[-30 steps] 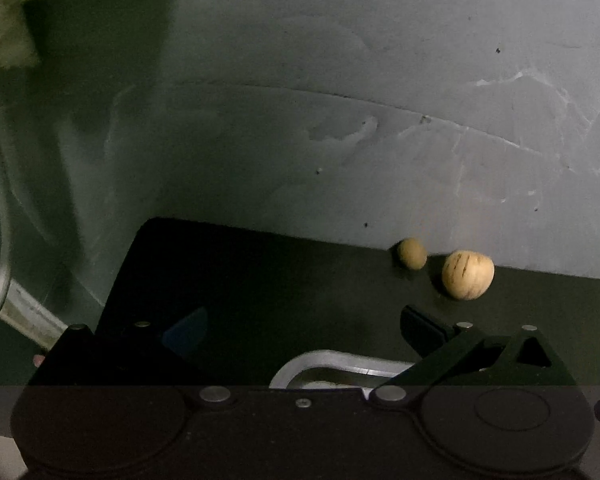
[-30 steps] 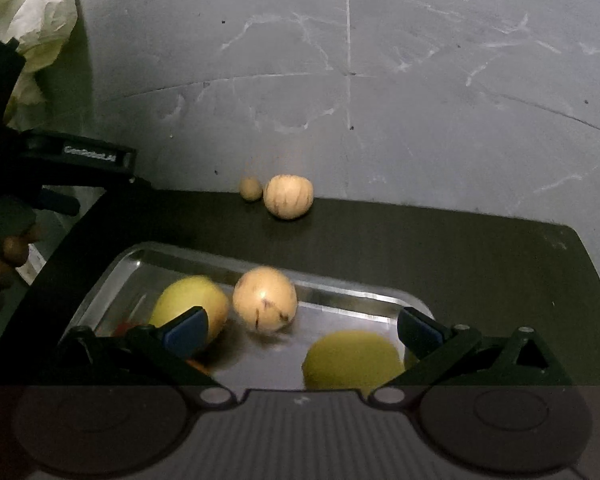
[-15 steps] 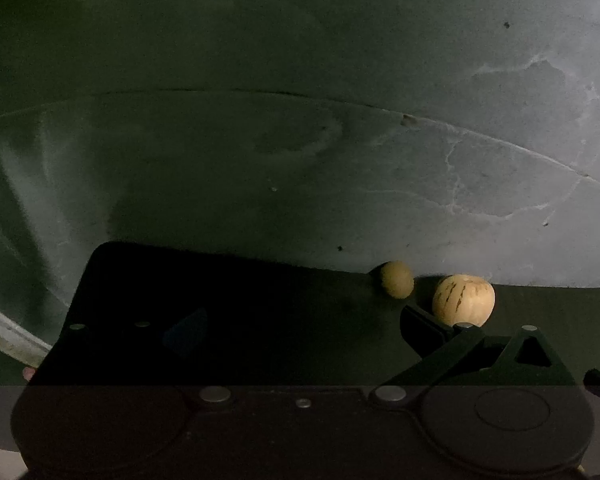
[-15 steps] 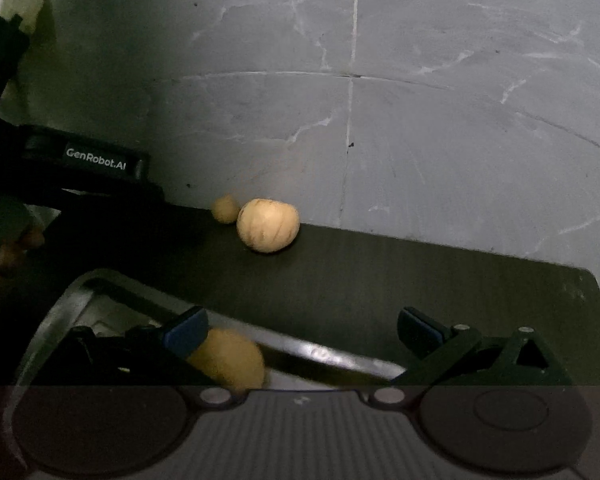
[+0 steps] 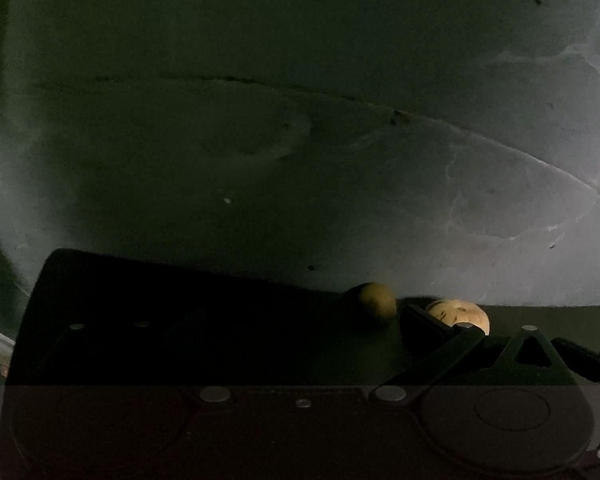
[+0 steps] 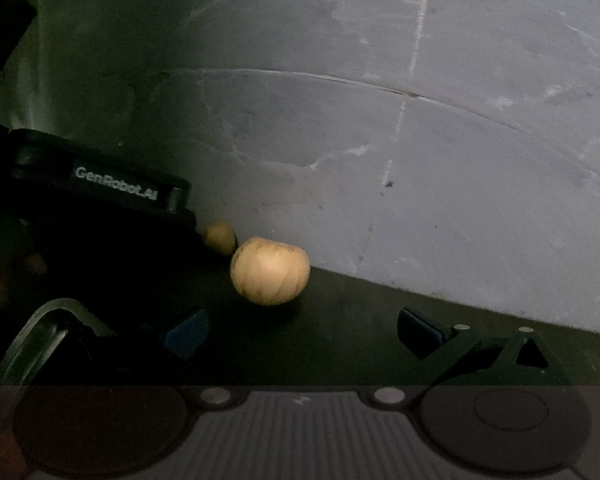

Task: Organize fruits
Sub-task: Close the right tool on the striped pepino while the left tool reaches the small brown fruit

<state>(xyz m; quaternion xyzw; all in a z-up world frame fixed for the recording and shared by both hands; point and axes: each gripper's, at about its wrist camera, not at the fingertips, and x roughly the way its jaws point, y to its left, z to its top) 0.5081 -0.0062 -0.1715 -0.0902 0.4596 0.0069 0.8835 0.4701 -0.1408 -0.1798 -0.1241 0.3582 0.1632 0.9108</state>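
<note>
Closing on the striped fruit (image 6: 269,270) versus a second ago, tray (image 6: 40,332) nearly out of frame; left gripper (image 5: 300,330) and right gripper (image 6: 302,330) both spread, empty

Pale round fruit (image 6: 269,271) on dark table (image 6: 380,340) — small fruit (image 6: 219,237) just beside.

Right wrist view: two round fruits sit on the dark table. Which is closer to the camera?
The larger pale fruit; the small brownish fruit sits behind it to the left, nearer the wall.

Matt black tabletop (image 6: 380,332); glossy metal tray (image 6: 56,312) rim; rough grey wall (image 6: 380,140) (cracked plaster look); matt striped fruit (image 6: 270,271).
</note>
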